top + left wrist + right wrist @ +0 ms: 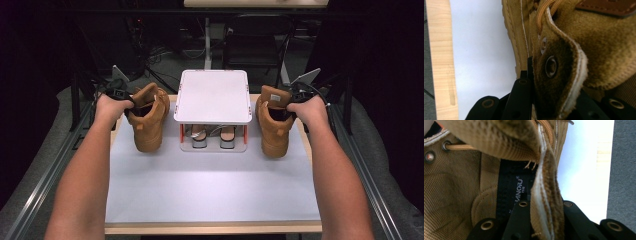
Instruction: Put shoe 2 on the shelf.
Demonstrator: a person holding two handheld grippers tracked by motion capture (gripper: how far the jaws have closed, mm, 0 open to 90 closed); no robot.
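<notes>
table (210, 195): white mat on wood | shoe rack (213, 95): white, mid-back, sandals beneath | left boot (148, 117): tan, left of the rack | right boot (273, 122): tan, right of the rack | left gripper (125, 97): clamped on left boot's collar | right gripper (292, 100): clamped on right boot's collar

Two tan boots (148, 117) (274, 120), one white shoe rack (213, 96) and two shoes (200, 136) (227, 136) inside it.
</notes>
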